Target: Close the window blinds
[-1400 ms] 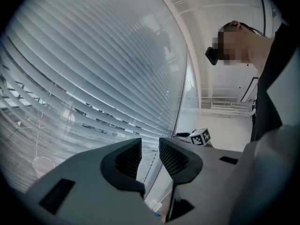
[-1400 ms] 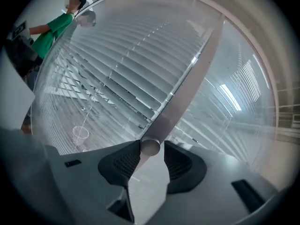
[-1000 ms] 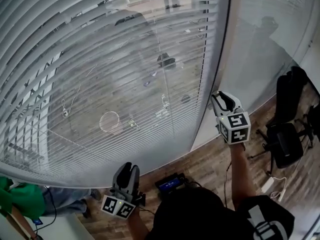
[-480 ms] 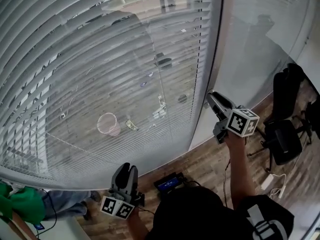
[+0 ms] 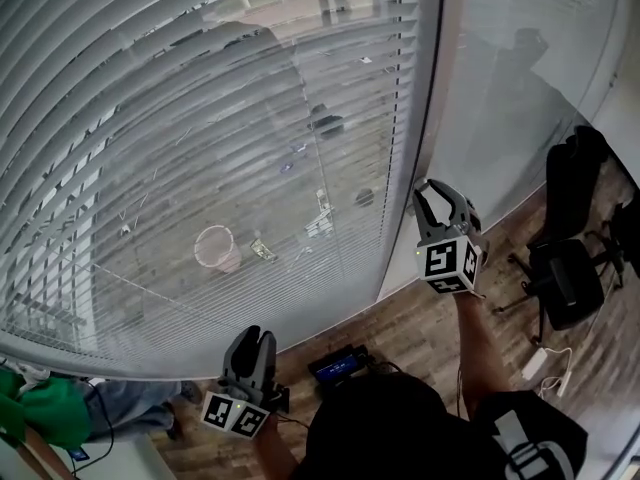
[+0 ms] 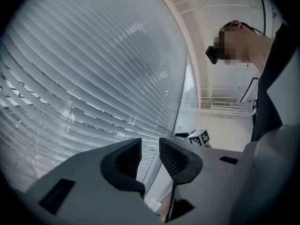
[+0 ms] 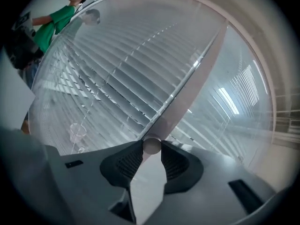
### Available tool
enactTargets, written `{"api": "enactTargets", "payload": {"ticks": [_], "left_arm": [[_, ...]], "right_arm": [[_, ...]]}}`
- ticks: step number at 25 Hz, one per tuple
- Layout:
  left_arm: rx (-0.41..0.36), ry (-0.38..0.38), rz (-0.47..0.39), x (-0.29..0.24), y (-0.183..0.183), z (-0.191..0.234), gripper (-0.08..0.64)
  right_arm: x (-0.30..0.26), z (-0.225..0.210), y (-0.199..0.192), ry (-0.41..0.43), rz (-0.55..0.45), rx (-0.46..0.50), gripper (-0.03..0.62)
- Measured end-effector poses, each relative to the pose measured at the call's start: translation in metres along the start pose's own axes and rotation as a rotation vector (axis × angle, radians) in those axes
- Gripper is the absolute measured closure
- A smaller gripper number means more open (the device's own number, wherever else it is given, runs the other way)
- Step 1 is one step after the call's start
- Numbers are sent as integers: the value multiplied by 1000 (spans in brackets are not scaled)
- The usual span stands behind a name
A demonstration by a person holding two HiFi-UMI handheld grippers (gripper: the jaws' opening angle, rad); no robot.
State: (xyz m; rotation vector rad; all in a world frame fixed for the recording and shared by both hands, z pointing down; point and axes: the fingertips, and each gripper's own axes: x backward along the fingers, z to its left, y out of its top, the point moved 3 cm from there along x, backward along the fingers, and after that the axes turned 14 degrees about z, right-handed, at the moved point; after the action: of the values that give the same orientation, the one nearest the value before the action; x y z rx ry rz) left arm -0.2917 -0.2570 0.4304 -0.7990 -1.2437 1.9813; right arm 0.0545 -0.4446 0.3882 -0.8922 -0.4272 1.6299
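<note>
Blinds fill the left and centre of the head view. Their slats lie flat enough that you can see the street between them, so the closing is not done.

At the bottom left, your left tool points at the slats without touching them. Its jaws stand a narrow gap apart, with nothing between them but a view of the blinds. I judge it is parked there because this job wants one hand only, and low down it is out of the way.

Right of centre, the pale window frame runs from top to bottom and splits this pane from a second one at the upper right. Your right tool sits just in front of the frame's lower part, well above the left one.

In the right gripper view its jaws are closed part-way, pinching a small round pale knob at their very tips. I take the knob for the end of the rod that tilts the slats, though the rod itself cannot be made out. Holding at the tips makes sense, because the knob is small and a pinch there lets you roll your wrist to twist it. The hold looks slight, so a hard twist could let the knob slip out.

At the far right, a dark chair stands on the wood floor, well apart from your arm.
</note>
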Motion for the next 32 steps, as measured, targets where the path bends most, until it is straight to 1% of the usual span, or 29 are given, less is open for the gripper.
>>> {"api": "enactTargets", "payload": {"ticks": [1,2,3,7,8,9,11,13,15,17,18,19,20,21,22,24,25,26,27,28,29,30,32], "left_arm": [[0,3,-2,1,0,1,431],[1,6,-4,2,0,1,431],[1,8,-5,3,0,2,431],[2,12,-8,4,0,1,431],[2,13,-8,4,0,1,431],[2,14,-9,3,0,2,431],[3,14,-10,3,1,3,431],[3,13,-11,3,1,3,431],[2,12,-10,3,1,4,431],[2,9,-9,2,1,4,431],[2,8,-8,1,1,4,431],[1,7,-6,0,1,3,431],[1,6,-4,0,1,3,431],[0,5,-3,-1,2,3,431],[-1,4,-3,-2,2,2,431],[-2,3,-2,-2,2,3,431],[-3,3,-1,-3,1,3,431],[-3,3,1,-3,0,4,431],[-2,3,2,-4,-1,4,431],[-2,1,4,-4,-2,4,431],[-2,-1,5,-4,-2,3,431],[-1,-2,6,-4,-1,2,431],[1,-1,6,-4,0,1,431]], "right_arm": [[0,-1,-1,19,3,-39,465],[-1,-1,-2,57,3,-113,465],[-2,-2,-3,113,0,-218,465],[-9,-9,-14,413,-52,-755,466],[-10,-10,-16,476,-66,-867,466],[-11,-10,-17,524,-78,-953,466],[-11,-11,-18,594,-101,-1092,466],[-12,-13,-19,675,-124,-1255,466],[-13,-13,-24,750,-124,-1415,466],[-16,-13,-28,823,-143,-1511,465],[-17,-12,-27,855,-167,-1528,465],[-16,-12,-25,874,-195,-1516,465],[-15,-12,-22,866,-217,-1465,465],[-13,-12,-20,821,-225,-1366,463],[-11,-11,-19,734,-212,-1216,452],[-5,-10,-18,488,-157,-836,420],[-3,-10,-15,368,-133,-654,420],[0,-9,-12,269,-113,-499,420],[1,-7,-8,196,-97,-376,420],[1,-4,-5,145,-83,-280,420],[1,-2,-3,110,-69,-205,420],[0,-1,-1,80,-56,-144,420],[-2,-1,1,30,-28,-53,422]]}}
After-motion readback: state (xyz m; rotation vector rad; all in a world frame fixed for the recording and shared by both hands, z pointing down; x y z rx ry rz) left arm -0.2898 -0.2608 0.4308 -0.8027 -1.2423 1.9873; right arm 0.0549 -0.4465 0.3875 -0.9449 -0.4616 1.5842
